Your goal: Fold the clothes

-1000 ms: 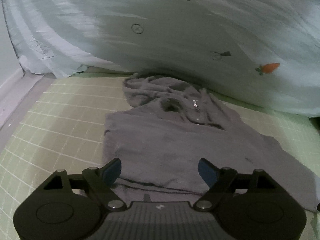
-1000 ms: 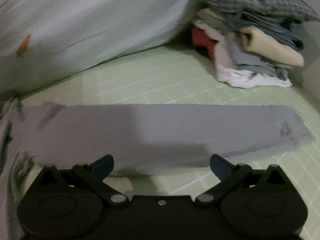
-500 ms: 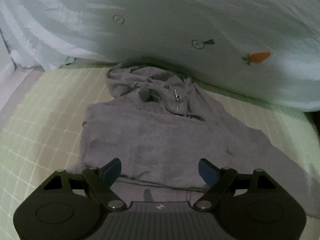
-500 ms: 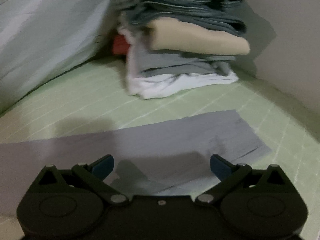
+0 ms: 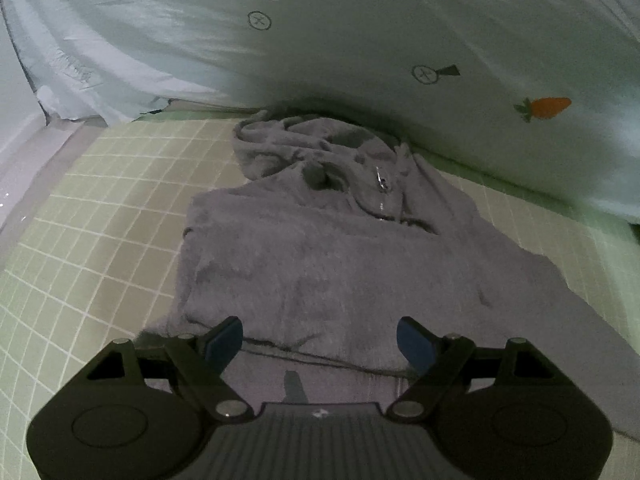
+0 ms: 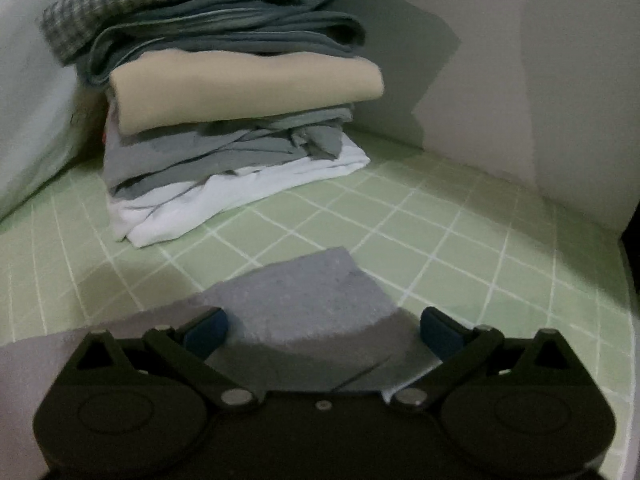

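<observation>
A grey fleece hoodie (image 5: pixel 320 256) lies flat on the green checked sheet (image 5: pixel 100 200), hood and zip toward the far side. My left gripper (image 5: pixel 320 338) is open and empty, low over the hoodie's bottom hem. In the right wrist view one grey sleeve (image 6: pixel 304 300) stretches across the sheet and its cuff end lies between my fingers. My right gripper (image 6: pixel 324 330) is open and empty, just above that cuff.
A pale blue duvet (image 5: pixel 360 40) with carrot prints bulges behind the hoodie. A tall stack of folded clothes (image 6: pixel 232 120) stands just beyond the sleeve end. A pale wall (image 6: pixel 520 80) borders the bed on the right, and the sheet (image 6: pixel 460 248) lies bare before it.
My right gripper has swept right along the sleeve to its cuff, bringing the clothes stack close ahead. My left gripper has shifted slightly over the hem. Both stay open.
</observation>
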{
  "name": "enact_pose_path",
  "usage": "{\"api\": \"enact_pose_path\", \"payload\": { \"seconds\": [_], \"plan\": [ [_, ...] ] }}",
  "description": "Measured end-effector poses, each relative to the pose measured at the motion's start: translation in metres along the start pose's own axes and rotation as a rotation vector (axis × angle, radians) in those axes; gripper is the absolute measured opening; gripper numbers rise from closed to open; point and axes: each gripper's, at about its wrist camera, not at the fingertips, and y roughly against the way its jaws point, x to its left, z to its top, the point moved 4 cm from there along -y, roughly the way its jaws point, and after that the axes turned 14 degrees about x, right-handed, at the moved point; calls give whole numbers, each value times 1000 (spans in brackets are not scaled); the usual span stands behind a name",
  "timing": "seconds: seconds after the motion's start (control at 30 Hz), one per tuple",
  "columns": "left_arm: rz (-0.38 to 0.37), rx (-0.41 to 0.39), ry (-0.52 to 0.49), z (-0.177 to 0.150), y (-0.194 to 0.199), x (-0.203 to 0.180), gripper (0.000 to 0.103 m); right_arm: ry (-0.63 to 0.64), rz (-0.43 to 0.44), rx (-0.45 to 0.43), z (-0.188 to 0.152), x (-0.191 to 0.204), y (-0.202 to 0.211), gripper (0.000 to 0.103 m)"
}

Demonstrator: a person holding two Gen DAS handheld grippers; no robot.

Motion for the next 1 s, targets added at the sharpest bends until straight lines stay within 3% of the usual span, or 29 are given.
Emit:
{"api": "enact_pose_path", "payload": {
  "seconds": [0.13,0.27,0.33,0.37,0.4,0.43,0.5,0.67,0.83,1.0],
  "plan": [
    [-16,-13,9,-2,4,2,85,-3,-15,-3,-2,4,1,103],
    [-24,-50,37,-6,15,11,85,9,-5,54,5,5,-1,103],
    [-32,-73,65,-9,21,22,85,28,13,72,8,7,0,94],
    [-35,-84,79,-10,24,28,85,49,34,75,9,10,3,74],
    [-39,-96,93,-12,27,34,85,79,63,75,9,14,6,37],
    [-42,-107,107,-13,30,40,85,109,101,89,9,20,10,17],
    [-49,-121,140,-16,36,54,85,142,136,114,10,32,23,18],
    [-43,-149,189,-27,49,88,85,197,253,9,-2,66,87,18],
    [-46,-138,224,-39,50,115,85,285,415,-30,-43,121,151,18],
    [-57,-119,194,-46,53,131,85,411,583,2,-90,198,199,18]
  ]
}}
